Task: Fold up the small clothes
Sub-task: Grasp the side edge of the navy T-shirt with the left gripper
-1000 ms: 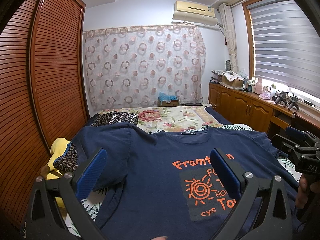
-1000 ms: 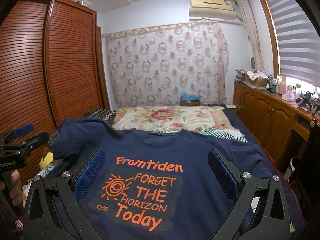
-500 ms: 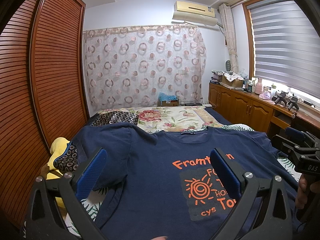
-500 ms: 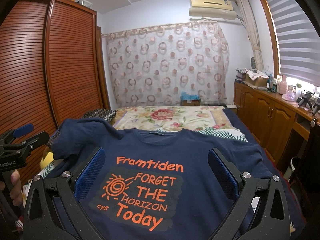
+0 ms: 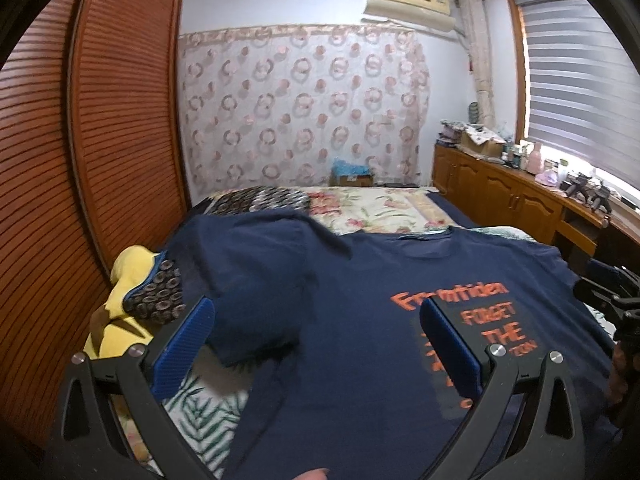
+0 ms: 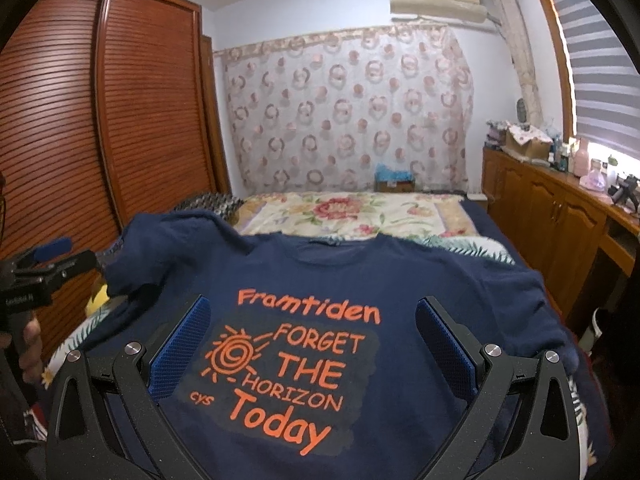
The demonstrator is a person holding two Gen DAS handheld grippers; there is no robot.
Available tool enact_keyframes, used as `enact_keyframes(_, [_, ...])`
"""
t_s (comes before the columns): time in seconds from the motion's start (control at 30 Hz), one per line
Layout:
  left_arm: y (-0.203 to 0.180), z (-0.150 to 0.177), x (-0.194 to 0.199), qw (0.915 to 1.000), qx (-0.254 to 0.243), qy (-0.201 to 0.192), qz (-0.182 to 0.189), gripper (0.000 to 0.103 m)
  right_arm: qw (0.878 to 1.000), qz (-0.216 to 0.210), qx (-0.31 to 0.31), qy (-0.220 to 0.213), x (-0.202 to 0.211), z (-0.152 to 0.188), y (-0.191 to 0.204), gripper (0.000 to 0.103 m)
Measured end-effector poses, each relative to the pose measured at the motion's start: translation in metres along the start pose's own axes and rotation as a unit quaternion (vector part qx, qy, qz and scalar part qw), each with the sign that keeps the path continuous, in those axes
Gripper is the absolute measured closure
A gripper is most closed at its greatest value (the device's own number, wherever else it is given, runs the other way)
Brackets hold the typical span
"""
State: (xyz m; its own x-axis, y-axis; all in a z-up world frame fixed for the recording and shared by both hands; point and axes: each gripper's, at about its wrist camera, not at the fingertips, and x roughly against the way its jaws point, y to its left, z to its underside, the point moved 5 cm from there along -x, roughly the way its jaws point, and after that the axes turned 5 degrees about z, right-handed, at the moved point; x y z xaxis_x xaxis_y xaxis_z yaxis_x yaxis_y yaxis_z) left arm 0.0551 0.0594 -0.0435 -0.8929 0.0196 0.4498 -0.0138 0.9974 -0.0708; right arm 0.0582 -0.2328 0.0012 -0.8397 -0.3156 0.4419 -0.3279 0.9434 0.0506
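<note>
A navy T-shirt [image 6: 320, 280] with orange lettering lies spread face up on the bed, collar at the far side. Its left sleeve [image 5: 248, 264] is bunched over a pillow. My left gripper [image 5: 316, 336] hovers open above the shirt's left half, blue pads wide apart and nothing between them. My right gripper [image 6: 312, 340] hangs open over the printed chest, also empty. The left gripper [image 6: 44, 272] also shows at the left edge of the right wrist view, held by a hand. At the right edge of the left wrist view the right gripper [image 5: 612, 292] appears.
A brown louvred wardrobe [image 5: 80, 160] runs close along the bed's left side. A yellow cushion [image 5: 124, 284] and patterned pillow [image 5: 160, 300] lie under the sleeve. A floral blanket [image 6: 352, 216] covers the far bed. Wooden cabinets [image 6: 560, 232] with clutter line the right wall.
The left gripper has swung to the left, so the shirt's print sits further right in its view, which is now blurred. The right gripper has barely moved.
</note>
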Motion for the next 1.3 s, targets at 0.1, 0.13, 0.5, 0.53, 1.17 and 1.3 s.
enact_keyframes(0.1, [0.016,0.002,-0.005,0.9999,0.007,0.008,-0.004,0.000,1.000,-0.006,0.002,0.016,-0.011,0.007,0.001,0.000])
enact_keyframes(0.13, [0.020,0.003,-0.006,0.9999,0.008,0.010,-0.006,0.000,1.000,-0.008,0.003,0.020,-0.013,0.008,0.000,0.000])
enact_keyframes(0.5, [0.078,0.002,-0.032,0.9985,0.037,0.040,-0.007,0.001,0.997,-0.044,0.011,0.065,-0.038,0.028,0.012,0.000])
enact_keyframes(0.53, [0.082,0.001,-0.034,0.9983,0.041,0.042,-0.004,0.001,0.996,-0.046,0.011,0.069,-0.040,0.029,0.013,0.000])
enact_keyframes(1.17, [0.145,-0.011,-0.109,0.9790,0.146,0.120,0.076,0.051,0.992,-0.072,0.070,0.081,-0.079,0.019,0.044,0.000])
enact_keyframes(1.3, [0.149,-0.005,-0.121,0.9734,0.158,0.145,0.080,0.051,0.990,-0.079,0.078,0.087,-0.082,0.021,0.050,0.000])
